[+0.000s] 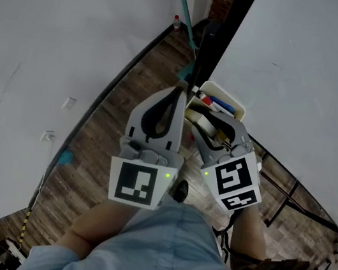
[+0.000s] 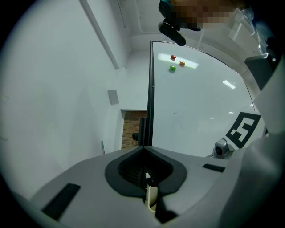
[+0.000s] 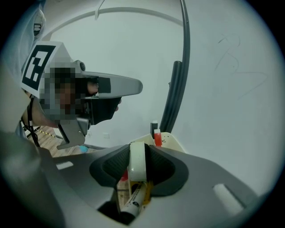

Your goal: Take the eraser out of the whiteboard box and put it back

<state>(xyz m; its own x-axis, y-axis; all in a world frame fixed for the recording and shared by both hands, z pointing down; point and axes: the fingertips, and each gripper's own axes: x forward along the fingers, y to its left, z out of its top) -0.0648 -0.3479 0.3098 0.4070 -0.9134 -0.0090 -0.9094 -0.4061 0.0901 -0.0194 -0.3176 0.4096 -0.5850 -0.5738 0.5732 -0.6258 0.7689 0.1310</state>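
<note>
No word or number is legible. The cube (image 1: 142, 184) of the left claw (image 1: 178, 94) and the cube (image 1: 237, 179) of the right claw (image 1: 211, 132) carry only black-and-white square marker patterns. Print on a white marker pen (image 3: 132, 202) is too blurred.

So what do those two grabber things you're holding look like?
Both are grey plastic. The left gripper and the right gripper each have two curved jaws lined with black pads. Each carries a white cube printed with black square patterns, and a small green light glows beside it. The person wears a light blue shirt.
</note>
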